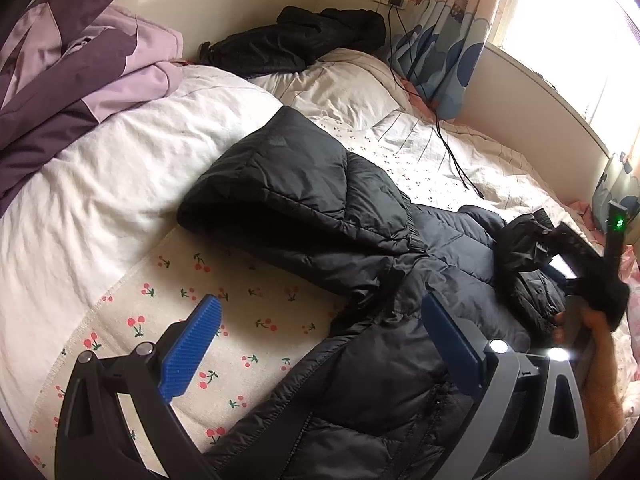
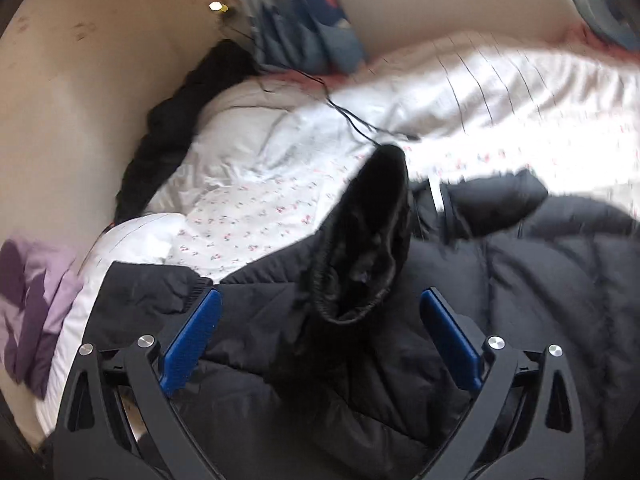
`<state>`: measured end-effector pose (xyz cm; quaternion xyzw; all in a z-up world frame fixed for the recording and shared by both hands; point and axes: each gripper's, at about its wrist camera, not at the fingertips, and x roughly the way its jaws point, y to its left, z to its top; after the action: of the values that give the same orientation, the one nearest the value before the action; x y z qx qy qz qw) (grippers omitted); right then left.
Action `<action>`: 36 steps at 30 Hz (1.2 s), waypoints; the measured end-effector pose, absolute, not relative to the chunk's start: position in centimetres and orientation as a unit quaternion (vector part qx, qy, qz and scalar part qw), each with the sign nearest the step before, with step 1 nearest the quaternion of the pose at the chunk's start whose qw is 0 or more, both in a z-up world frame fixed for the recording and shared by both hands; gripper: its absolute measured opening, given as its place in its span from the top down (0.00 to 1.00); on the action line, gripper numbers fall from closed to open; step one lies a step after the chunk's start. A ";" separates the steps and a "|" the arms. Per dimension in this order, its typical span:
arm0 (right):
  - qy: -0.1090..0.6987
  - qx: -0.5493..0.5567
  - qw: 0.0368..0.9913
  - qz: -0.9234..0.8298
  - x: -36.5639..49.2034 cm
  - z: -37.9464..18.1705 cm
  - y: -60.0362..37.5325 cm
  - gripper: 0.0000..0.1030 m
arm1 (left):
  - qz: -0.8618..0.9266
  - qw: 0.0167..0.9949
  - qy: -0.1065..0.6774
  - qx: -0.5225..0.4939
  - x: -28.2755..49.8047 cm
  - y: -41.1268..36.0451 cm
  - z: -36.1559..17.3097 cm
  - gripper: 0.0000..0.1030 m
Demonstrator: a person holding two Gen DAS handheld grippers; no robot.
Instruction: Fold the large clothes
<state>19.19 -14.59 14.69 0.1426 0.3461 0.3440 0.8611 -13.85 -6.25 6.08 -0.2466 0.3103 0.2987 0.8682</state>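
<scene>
A black puffer jacket (image 1: 360, 220) lies spread on the cherry-print bed sheet (image 1: 240, 292), its hood (image 1: 288, 184) pointing toward the pillows. My left gripper (image 1: 320, 300) hovers over the jacket's near edge, blue pads wide apart with nothing pressed between them. In the right wrist view, the right gripper (image 2: 320, 294) stands open above the jacket (image 2: 540, 280). A bunched sleeve with an elastic cuff (image 2: 368, 240) rises between its pads without touching either. At the right of the left wrist view, a hand (image 1: 592, 332) holds the right gripper over that sleeve.
A purple and lilac jacket (image 1: 80, 64) lies heaped at the far left on the white duvet (image 1: 100, 184). Another black garment (image 1: 300, 40) rests against the wall by the pillows. A black cable (image 1: 448, 148) trails from the wall socket across the bed. A blue curtain (image 1: 444, 52) hangs by the window.
</scene>
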 end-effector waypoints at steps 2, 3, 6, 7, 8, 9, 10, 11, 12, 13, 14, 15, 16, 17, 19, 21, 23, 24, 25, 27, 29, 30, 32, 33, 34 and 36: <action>0.349 0.143 0.863 0.336 19.3 13.8 -14.1 0.26 | 0.296 0.867 0.313 -0.249 -13.8 -6.2 6.0 0.07; 0.346 0.137 0.864 0.339 19.3 13.7 -13.7 0.51 | 0.296 0.867 0.314 -0.248 -13.8 -6.1 6.0 0.07; 0.322 0.084 0.874 0.354 18.2 14.5 -11.5 0.86 | 0.299 0.868 0.310 -0.246 -14.0 -6.0 6.1 0.07; 0.308 0.065 0.875 0.368 17.9 15.1 -10.4 0.87 | 0.300 0.868 0.309 -0.248 -14.1 -5.9 6.2 0.07; 0.292 0.036 0.875 0.384 17.0 15.7 -9.3 0.87 | 0.300 0.867 0.307 -0.252 -14.2 -5.7 6.2 0.07; 0.281 -0.012 0.867 0.412 15.3 16.3 -7.8 0.86 | 0.301 0.866 0.306 -0.255 -14.3 -5.6 6.2 0.07; 0.286 -0.040 0.859 0.423 14.6 16.3 -6.7 0.85 | 0.302 0.865 0.305 -0.260 -14.4 -5.4 6.2 0.07; 0.312 -0.087 0.840 0.436 14.0 15.6 -4.7 0.74 | 0.302 0.864 0.306 -0.263 -14.4 -5.3 6.1 0.07; 0.331 -0.109 0.828 0.439 13.8 15.0 -3.6 0.43 | 0.303 0.863 0.307 -0.265 -14.4 -5.3 6.0 0.07; 0.359 -0.128 0.812 0.442 13.9 14.0 -2.5 0.28 | 0.303 0.862 0.309 -0.265 -14.3 -5.3 5.9 0.07; 0.390 -0.138 0.796 0.441 14.1 12.9 -1.5 0.21 | 0.304 0.861 0.311 -0.264 -14.3 -5.2 5.8 0.07; 0.394 -0.133 0.798 0.437 14.2 12.8 -1.3 0.21 | 0.305 0.861 0.312 -0.260 -14.2 -5.3 5.8 0.07; 0.388 -0.110 0.800 0.443 14.0 13.2 -1.8 0.21 | 0.304 0.862 0.312 -0.258 -14.3 -5.3 5.8 0.07; 0.375 -0.075 0.799 0.464 13.6 13.8 -2.6 0.19 | 0.305 0.863 0.311 -0.256 -14.3 -5.2 5.9 0.07; 0.330 -0.011 0.805 0.492 12.5 15.4 -5.1 0.07 | 0.307 0.864 0.308 -0.254 -14.4 -5.0 6.0 0.07; 0.302 0.018 0.828 0.472 12.8 15.2 -6.9 0.07 | 0.305 0.865 0.306 -0.255 -14.4 -4.9 6.0 0.07; 0.416 0.006 0.792 0.447 15.7 12.2 -6.4 0.17 | 0.301 0.868 0.310 -0.247 -14.1 -5.0 5.9 0.07; 0.454 0.031 0.776 0.437 16.8 11.1 -7.3 0.24 | 0.299 0.870 0.312 -0.239 -14.0 -5.1 5.9 0.07; 0.439 0.066 0.780 0.442 16.6 11.8 -9.3 0.24 | 0.297 0.874 0.314 -0.225 -13.8 -5.4 6.0 0.07; 0.372 0.105 0.816 0.430 15.3 14.6 -14.0 0.21 | 0.295 0.881 0.312 -0.201 -13.6 -5.9 6.2 0.07; 0.299 0.106 0.883 0.346 13.5 16.6 -19.6 0.06 | 0.294 0.888 0.308 -0.173 -13.3 -6.6 6.5 0.07; 0.282 0.099 0.906 0.300 13.2 16.6 -21.3 0.06 | 0.292 0.893 0.306 -0.157 -13.0 -7.0 6.6 0.07; 0.329 0.048 0.922 0.199 14.9 13.5 -24.1 0.06 | 0.290 0.897 0.307 -0.131 -12.5 -7.6 6.6 0.07; 0.397 0.037 0.893 0.207 16.5 11.0 -24.4 0.06 | 0.286 0.899 0.308 -0.125 -12.4 -7.8 6.7 0.07; 0.465 0.057 0.855 0.222 17.8 8.3 -25.1 0.07 | 0.273 0.904 0.308 -0.117 -12.2 -8.0 7.0 0.07; 0.441 0.128 0.859 0.224 16.1 8.4 -28.3 0.08 | 0.255 0.913 0.302 -0.100 -12.4 -8.4 7.8 0.07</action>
<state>16.06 -28.31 8.39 0.1281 0.4413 0.2239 0.8595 -12.37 -8.36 7.80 -0.1003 0.3016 0.2551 0.9132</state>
